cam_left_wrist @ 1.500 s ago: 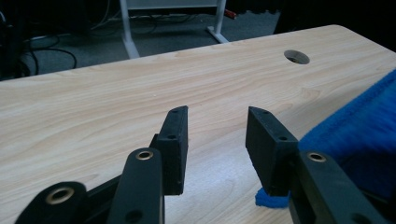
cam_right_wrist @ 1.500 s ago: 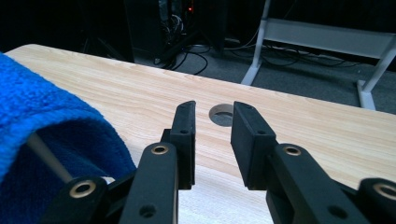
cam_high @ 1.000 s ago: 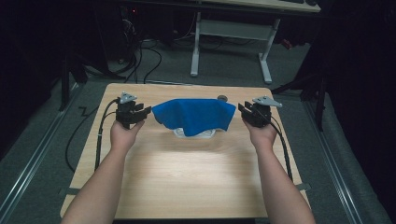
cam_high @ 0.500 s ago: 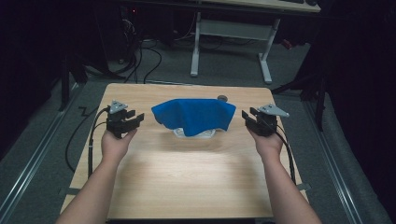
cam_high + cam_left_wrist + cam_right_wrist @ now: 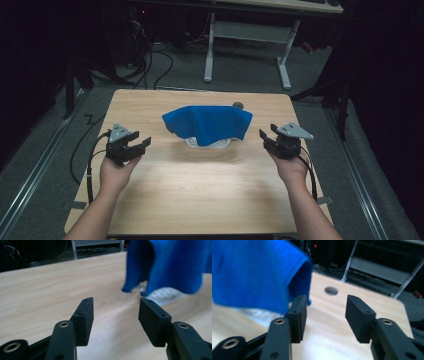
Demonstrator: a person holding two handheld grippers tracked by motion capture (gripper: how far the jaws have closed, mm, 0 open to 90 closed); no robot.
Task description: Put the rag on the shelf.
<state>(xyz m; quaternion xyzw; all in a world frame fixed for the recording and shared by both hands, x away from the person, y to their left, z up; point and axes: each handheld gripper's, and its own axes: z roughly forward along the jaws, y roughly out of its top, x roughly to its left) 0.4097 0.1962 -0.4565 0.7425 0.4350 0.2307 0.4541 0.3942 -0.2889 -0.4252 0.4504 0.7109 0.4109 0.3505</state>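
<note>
High view, blue cloth [image 5: 209,123]: it is draped over a pale object [image 5: 209,143] at the middle of the worktop [image 5: 200,195], toward the far edge; only the pale rim is seen below the hem, and what the object is cannot be told.
High view, left tool [image 5: 141,143]: it is held in the person's left hand [image 5: 116,171] over the left part of the worktop, well apart from the cloth; its jaws are spread and have just been opening, with nothing seen between them.
High view, right tool [image 5: 263,136]: it is held in the right hand [image 5: 291,167] near the right edge of the worktop, apart from the cloth; its jaws are spread and have just been opening, with nothing between them.
High view, hole [image 5: 238,105]: a small round opening is seen in the worktop just behind the cloth's far right corner.
Left gripper view, left tool [image 5: 115,311]: the two black jaws are set wide apart over bare wood; nothing is gripped.
Left gripper view, blue cloth [image 5: 170,262]: it is seen ahead and to the upper right, hanging in folds, with the pale ribbed object [image 5: 162,293] beneath its hem.
Right gripper view, right tool [image 5: 326,310]: the jaws are spread with only bare worktop between them.
Right gripper view, blue cloth [image 5: 254,272]: it is seen at the upper left, blurred; its hanging corner lies behind the left jaw, and whether it is touched cannot be told.
Right gripper view, hole [image 5: 331,290]: it is seen ahead between the jaws, farther off.
</note>
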